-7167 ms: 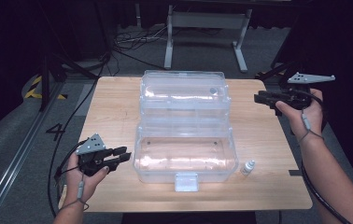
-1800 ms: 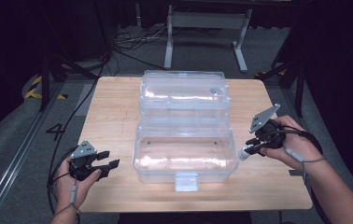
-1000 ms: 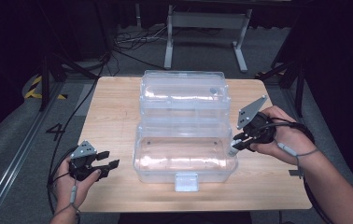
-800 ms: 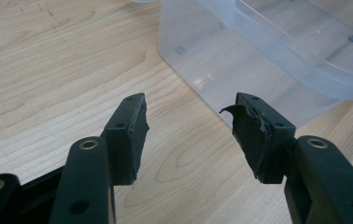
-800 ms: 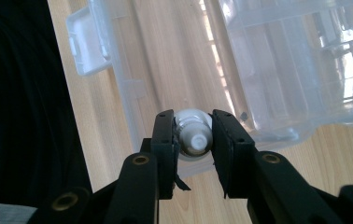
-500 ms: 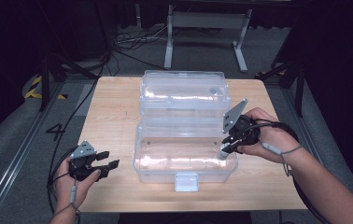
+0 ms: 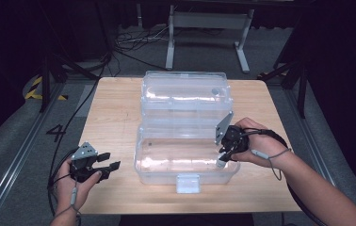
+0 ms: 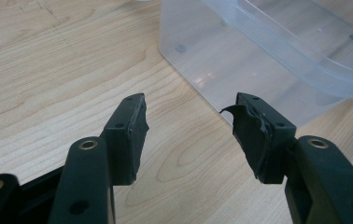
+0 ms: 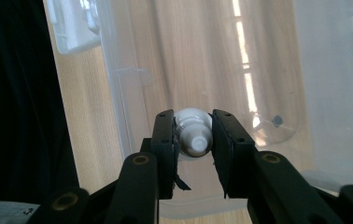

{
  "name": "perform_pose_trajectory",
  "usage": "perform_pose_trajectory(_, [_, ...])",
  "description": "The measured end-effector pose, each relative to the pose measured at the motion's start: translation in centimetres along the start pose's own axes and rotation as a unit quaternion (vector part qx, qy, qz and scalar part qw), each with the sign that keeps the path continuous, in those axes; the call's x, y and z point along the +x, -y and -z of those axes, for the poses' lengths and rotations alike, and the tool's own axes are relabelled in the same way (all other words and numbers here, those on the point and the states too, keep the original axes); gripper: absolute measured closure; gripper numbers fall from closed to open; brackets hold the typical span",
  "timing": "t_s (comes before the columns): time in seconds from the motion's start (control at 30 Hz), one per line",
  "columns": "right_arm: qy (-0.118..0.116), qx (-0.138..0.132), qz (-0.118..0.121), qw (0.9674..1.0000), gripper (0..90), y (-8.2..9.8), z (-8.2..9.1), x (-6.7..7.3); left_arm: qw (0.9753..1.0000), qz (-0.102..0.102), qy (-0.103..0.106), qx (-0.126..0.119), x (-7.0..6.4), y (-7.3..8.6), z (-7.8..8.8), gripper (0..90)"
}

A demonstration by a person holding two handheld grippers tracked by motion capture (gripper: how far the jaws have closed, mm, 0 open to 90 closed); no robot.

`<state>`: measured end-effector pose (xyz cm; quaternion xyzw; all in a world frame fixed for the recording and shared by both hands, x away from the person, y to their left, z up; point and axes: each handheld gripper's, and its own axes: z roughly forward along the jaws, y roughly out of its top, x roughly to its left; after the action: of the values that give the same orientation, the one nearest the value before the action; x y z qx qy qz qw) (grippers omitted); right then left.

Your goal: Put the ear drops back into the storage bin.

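The clear plastic lidded box point(image 7: 185, 160) lies open beneath the right gripper point(image 7: 224, 154), which pinches a small white plastic bottle point(image 9: 192, 133) across its body, probably light, stiff, slippery; the left gripper point(image 7: 108, 161) rests spread, empty.

1. In the right gripper view we see just the cap end of the small white bottle point(image 9: 192, 133); the black pads point(image 9: 165, 140) cover its sides.
2. In the high view that bottle point(image 7: 221, 162) is too small to make out.
3. The clear box point(image 8: 268, 51) runs off the upper right edge in the left gripper view.
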<state>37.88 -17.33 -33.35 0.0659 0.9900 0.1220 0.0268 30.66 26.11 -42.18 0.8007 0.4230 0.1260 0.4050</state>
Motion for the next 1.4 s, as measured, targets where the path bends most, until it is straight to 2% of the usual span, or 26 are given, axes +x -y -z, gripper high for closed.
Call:
perform_pose_trajectory(0.23, [-0.011, 0.008, -0.004, 0.9999, 71.2, 0.3, -1.5, -0.1, 1.0, -0.002, 0.0, 0.001, 0.0, 0.0, 0.0, 45.3])
perform_pose_trajectory(0.37, [-0.018, 0.024, -0.007, 0.9995, 71.3, 0.6, -2.7, -0.3, 1.0, -0.004, 0.0, 0.004, 0.0, 0.0, 0.0, 45.2])
perform_pose_trajectory(0.7, [-0.03, 0.03, -0.012, 0.999, 71.2, 1.1, -4.6, -0.4, 1.0, -0.003, 0.001, 0.005, 0.0, 0.0, -0.1, 44.9])
perform_pose_trajectory(1.4, [-0.027, 0.03, -0.009, 0.9991, 71.2, 1.5, -5.4, -0.5, 1.0, -0.005, 0.001, 0.007, -0.1, 0.0, -0.1, 44.7])
